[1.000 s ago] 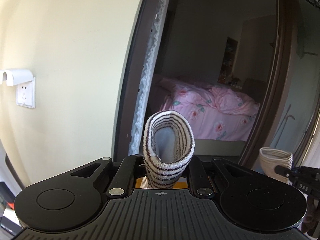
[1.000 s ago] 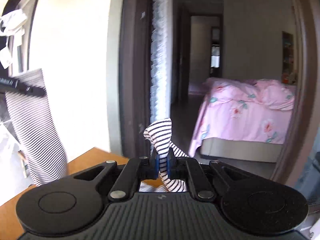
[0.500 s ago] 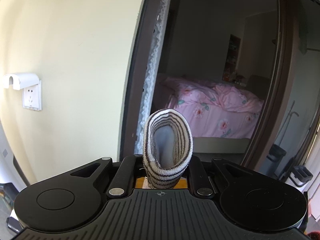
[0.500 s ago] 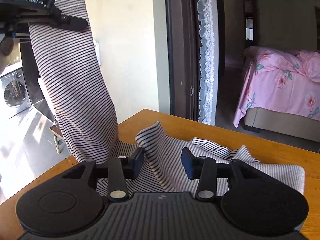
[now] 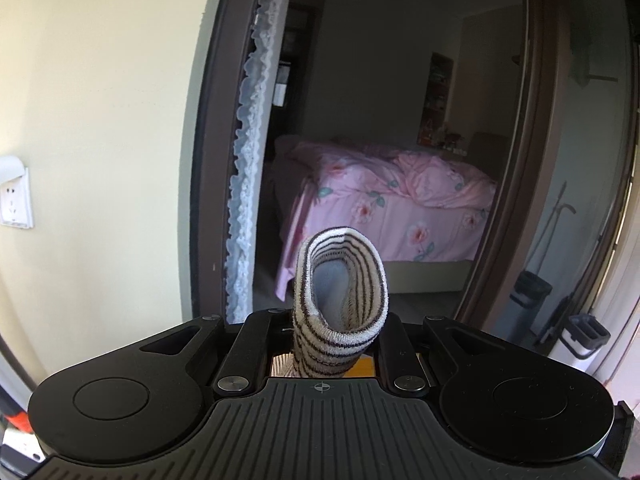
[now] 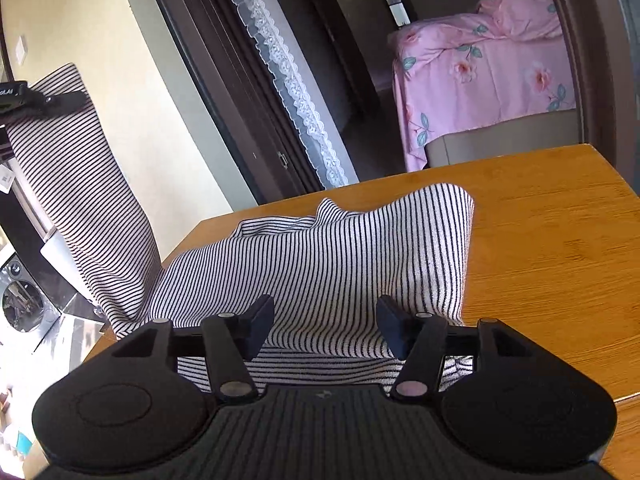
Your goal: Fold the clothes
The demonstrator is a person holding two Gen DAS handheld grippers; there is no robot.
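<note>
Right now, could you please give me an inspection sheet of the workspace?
Surface: wooden table, bare on its right part.
Job's things: striped garment, part lying rumpled on the table, part lifted at the left.
Clutter: nothing seen on the table.
Grippers: left gripper shut on a fold of the garment; right gripper opening just above the garment, its fingers not pressing it.
Cables: nothing seen.
Surroundings: doorway with lace curtain, pink bed, wall socket.
</note>
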